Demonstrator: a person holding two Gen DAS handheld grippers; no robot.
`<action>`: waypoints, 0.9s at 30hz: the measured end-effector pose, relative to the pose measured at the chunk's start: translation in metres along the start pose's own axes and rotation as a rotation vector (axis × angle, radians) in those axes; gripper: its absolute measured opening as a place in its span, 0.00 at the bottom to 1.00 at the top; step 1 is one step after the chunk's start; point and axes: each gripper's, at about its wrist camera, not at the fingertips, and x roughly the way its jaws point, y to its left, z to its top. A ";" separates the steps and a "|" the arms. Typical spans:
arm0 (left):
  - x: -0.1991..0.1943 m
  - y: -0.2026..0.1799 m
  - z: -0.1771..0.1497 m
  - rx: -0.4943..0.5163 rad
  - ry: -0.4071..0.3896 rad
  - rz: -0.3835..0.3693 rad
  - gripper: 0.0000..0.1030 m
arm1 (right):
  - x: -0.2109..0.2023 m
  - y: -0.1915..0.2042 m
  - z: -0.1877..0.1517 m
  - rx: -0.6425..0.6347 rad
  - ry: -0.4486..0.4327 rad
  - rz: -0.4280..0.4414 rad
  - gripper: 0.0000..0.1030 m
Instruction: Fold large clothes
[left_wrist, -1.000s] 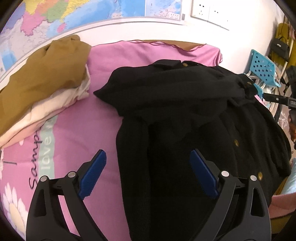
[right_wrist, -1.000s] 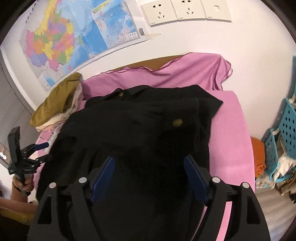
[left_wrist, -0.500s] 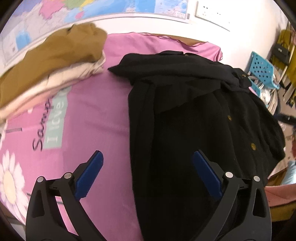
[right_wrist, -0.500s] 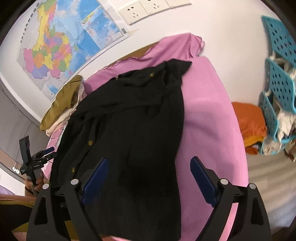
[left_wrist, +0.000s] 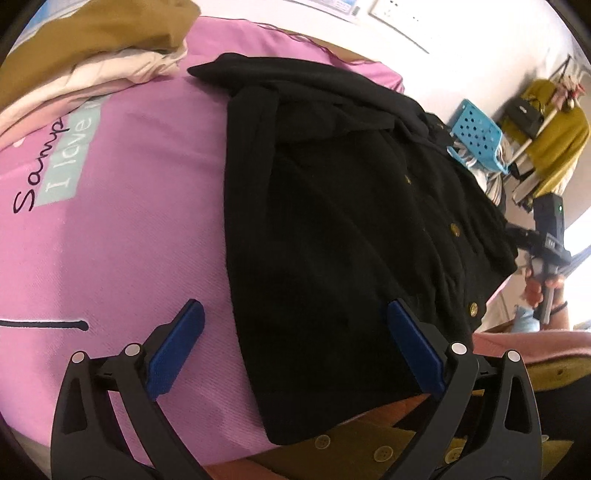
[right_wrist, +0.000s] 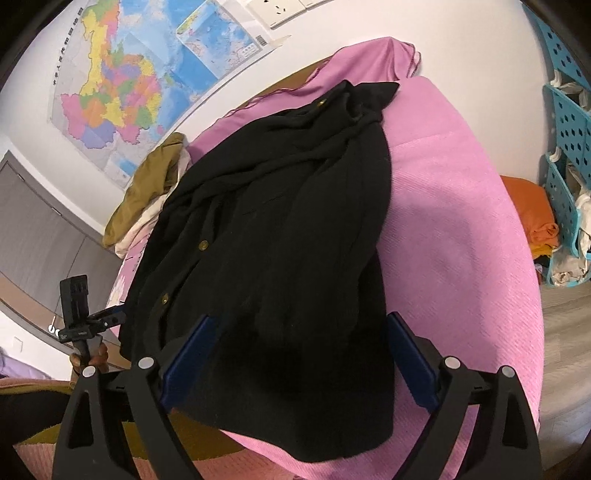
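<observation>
A black coat (left_wrist: 332, 206) with gold buttons lies lengthwise on the pink bedsheet (left_wrist: 110, 221), collar towards the wall, hem at the near edge. My left gripper (left_wrist: 293, 306) hovers open over the hem's left corner, one pad above the sheet and the other above the coat. In the right wrist view the coat (right_wrist: 288, 229) fills the middle. My right gripper (right_wrist: 301, 319) hangs over the hem's right part. Its jaws are opening, and the pads do not press on the cloth beneath. The left gripper (right_wrist: 107, 317) shows at the far left, held in a hand.
A pile of folded clothes (left_wrist: 92, 37), mustard on top, sits at the bed's far left. Blue perforated baskets (right_wrist: 569, 147) and an orange cloth (right_wrist: 535, 218) stand on the floor to the right. A map (right_wrist: 129, 85) and sockets are on the wall behind.
Both grippers have drawn back from the coat's upper part to its hem at the near edge and tilted further down. The right jaws have widened. The coat lies unheld.
</observation>
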 end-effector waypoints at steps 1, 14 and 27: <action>-0.001 0.000 0.000 -0.005 0.002 -0.026 0.95 | -0.002 -0.004 0.001 0.017 -0.008 0.015 0.87; 0.011 -0.030 -0.009 0.056 0.073 -0.277 0.95 | 0.004 0.000 -0.002 0.011 -0.012 0.213 0.85; 0.014 -0.026 0.005 -0.039 0.039 -0.211 0.54 | 0.031 0.006 0.005 0.024 0.021 0.277 0.57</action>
